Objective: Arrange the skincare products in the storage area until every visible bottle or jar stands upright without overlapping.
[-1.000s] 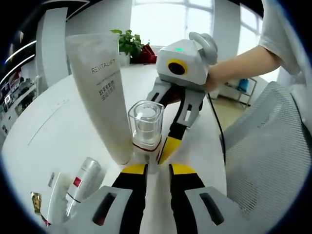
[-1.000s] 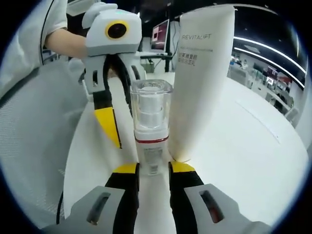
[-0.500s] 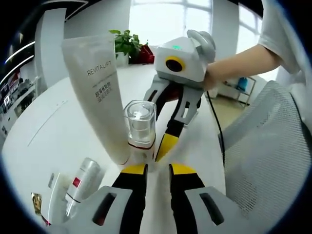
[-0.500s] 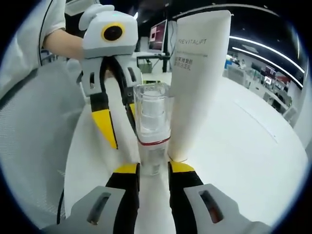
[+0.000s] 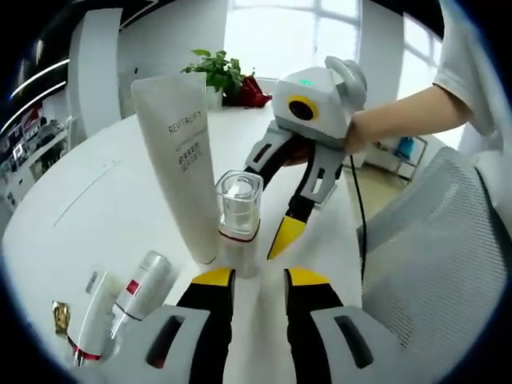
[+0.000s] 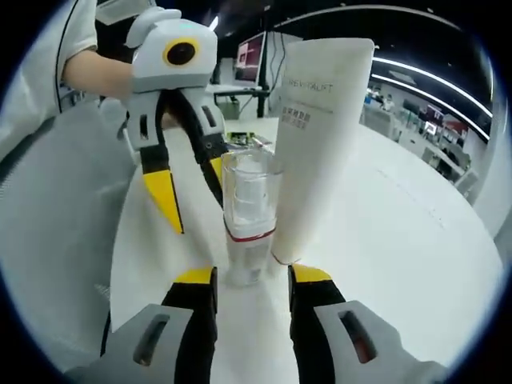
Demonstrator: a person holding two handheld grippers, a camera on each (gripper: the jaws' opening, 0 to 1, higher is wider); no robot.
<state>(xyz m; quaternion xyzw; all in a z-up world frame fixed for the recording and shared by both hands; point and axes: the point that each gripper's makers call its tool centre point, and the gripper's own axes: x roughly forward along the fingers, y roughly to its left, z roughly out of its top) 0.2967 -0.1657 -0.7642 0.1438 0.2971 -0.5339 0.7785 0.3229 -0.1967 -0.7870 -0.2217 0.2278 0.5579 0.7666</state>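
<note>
Right, in my left gripper view the left gripper (image 5: 254, 282) rises from the bottom centre with its yellow-tipped jaws parted and nothing between them; the clear-capped pump bottle (image 5: 238, 218) stands upright just above the tips, apart from them. Just left of the bottle, the white Revitalift tube (image 5: 184, 162) stands on its cap, its base right beside the bottle. In the lower left of that frame two small red-banded bottles (image 5: 128, 302) lie on their sides on the white table (image 5: 96, 216). The right gripper (image 5: 298, 210) reaches in from the upper right, held by a hand (image 5: 362, 136), its jaws spread behind the bottle. A potted plant (image 5: 216, 74) sits at the top centre, and a grey mesh chair (image 5: 436, 248) fills the right side.

In my right gripper view the right gripper (image 6: 252, 282) is likewise released, jaws apart at the bottom centre, with the pump bottle (image 6: 250, 214) standing just above them and the tube (image 6: 316, 144) right of it. The left gripper (image 6: 188, 196) hangs open at the upper left.
</note>
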